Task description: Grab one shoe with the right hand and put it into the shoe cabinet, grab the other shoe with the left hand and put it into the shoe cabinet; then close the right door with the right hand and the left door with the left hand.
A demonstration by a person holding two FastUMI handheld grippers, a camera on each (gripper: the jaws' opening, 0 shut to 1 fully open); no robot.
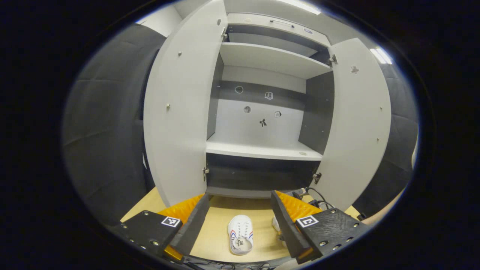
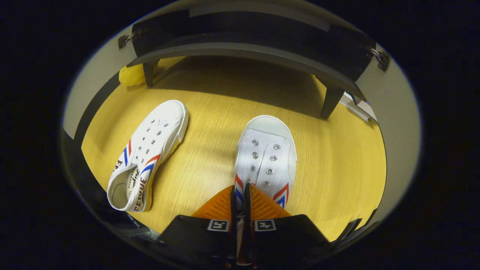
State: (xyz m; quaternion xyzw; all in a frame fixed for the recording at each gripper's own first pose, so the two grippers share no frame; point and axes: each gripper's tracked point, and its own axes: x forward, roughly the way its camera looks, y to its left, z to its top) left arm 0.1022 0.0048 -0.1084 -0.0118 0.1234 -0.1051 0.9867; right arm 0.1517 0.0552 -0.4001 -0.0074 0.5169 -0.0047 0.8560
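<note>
**Right shoe pinched at the collar — lift it cleanly to the shelf**

Your right hand-held gripper (image 2: 240, 198) is closed almost fully, its fingers nipped on a thin edge of the near shoe (image 2: 267, 157), apparently the tongue or collar. That shoe lies on the wooden worktop (image 2: 210, 123), toe pointing at the shoe cabinet (image 1: 262, 112), near its front edge. The other shoe (image 2: 146, 155) lies beside it, apart, angled the same way.

Your left hand-held gripper (image 1: 240, 221) is held wide open with nothing in it, well back from the cabinet, looking into it. Both the left door (image 1: 180, 112) and the right door (image 1: 356, 120) are swung wide, and the lower shelf (image 1: 262, 150) is bare.

The grip is on soft fabric, so the shoe will likely dangle and swing. Raise it straight up slowly, keep the squeeze firm, and let the toe settle before you carry it forward. Clear the shelf lip (image 1: 258, 154), then set the sole flat, to the right side, leaving room for the second shoe. Keep the left gripper out of the path.
</note>
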